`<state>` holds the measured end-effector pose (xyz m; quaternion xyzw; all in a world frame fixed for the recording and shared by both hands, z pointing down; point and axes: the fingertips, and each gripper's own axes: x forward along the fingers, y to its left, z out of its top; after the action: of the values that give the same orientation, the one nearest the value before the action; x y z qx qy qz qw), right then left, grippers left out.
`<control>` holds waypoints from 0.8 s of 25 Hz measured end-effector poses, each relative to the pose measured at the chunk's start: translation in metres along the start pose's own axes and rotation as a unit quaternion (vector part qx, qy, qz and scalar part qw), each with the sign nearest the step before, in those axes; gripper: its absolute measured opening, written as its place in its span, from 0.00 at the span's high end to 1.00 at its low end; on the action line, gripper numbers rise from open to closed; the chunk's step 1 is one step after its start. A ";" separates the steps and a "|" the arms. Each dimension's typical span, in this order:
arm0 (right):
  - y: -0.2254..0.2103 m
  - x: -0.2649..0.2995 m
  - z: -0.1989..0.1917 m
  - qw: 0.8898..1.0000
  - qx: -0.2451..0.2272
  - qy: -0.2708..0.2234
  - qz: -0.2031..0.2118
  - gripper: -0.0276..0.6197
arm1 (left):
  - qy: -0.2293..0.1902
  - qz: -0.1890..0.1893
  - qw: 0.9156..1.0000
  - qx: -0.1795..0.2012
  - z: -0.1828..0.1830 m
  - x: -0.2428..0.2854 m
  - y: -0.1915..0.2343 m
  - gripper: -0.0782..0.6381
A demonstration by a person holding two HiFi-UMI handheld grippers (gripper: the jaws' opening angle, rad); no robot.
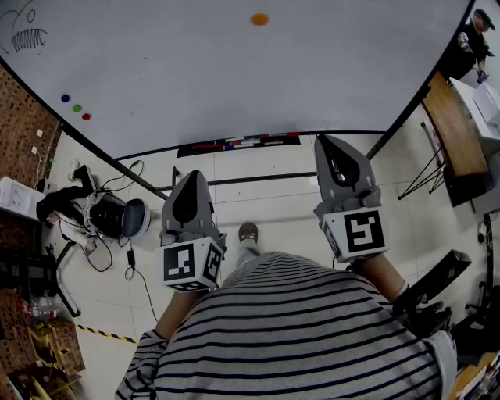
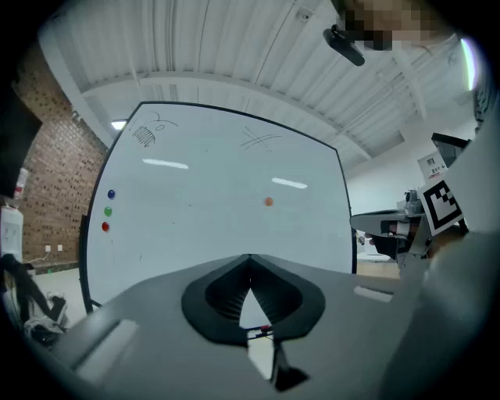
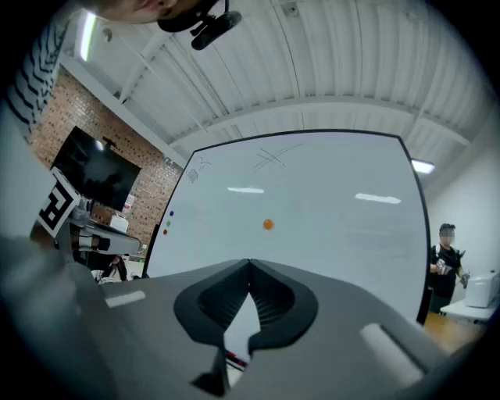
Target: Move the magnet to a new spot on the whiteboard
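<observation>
Head view: the orange magnet (image 1: 259, 19) is seen high up on the whiteboard (image 1: 234, 70), well apart from both tools. The left gripper (image 1: 190, 191) and right gripper (image 1: 334, 156) are held low, in front of the body, nowhere near the board yet. Three small coloured magnets (image 1: 76, 108) are parked at the board's left edge.

Left gripper view: the jaws are pressed together at the tips, nothing between them.

Right gripper view: same deal, tips closed on nothing, with the magnet (image 3: 268, 224) lined up just above them, far off.

What could go wrong, probably: if the jaws aren't opened before contact, the magnet gets shoved or knocked off. Such a small disc could also be pinched off-centre and dropped.
</observation>
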<state>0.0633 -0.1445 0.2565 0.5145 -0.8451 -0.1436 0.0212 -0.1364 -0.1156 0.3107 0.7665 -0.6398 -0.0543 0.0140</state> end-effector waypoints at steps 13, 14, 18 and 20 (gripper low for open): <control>-0.026 0.197 0.052 0.985 -0.157 -0.029 -0.062 0.74 | -0.037 -0.020 0.999 0.000 0.055 0.118 0.091 0.87; -0.028 0.206 0.052 0.985 -0.156 -0.030 -0.067 0.74 | -0.038 -0.019 0.999 -0.002 0.057 0.124 0.098 0.87; -0.036 0.230 0.042 0.986 -0.144 -0.027 -0.084 0.74 | -0.038 -0.019 0.999 -0.006 0.057 0.143 0.114 0.87; -0.037 0.238 0.041 0.986 -0.142 -0.026 -0.088 0.74 | -0.035 -0.022 0.999 -0.006 0.054 0.148 0.119 0.87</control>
<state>-0.0244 -0.3598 0.1805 0.5747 -0.7678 -0.2767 0.0597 -0.2325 -0.2801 0.2586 0.7777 -0.6228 -0.0853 -0.0048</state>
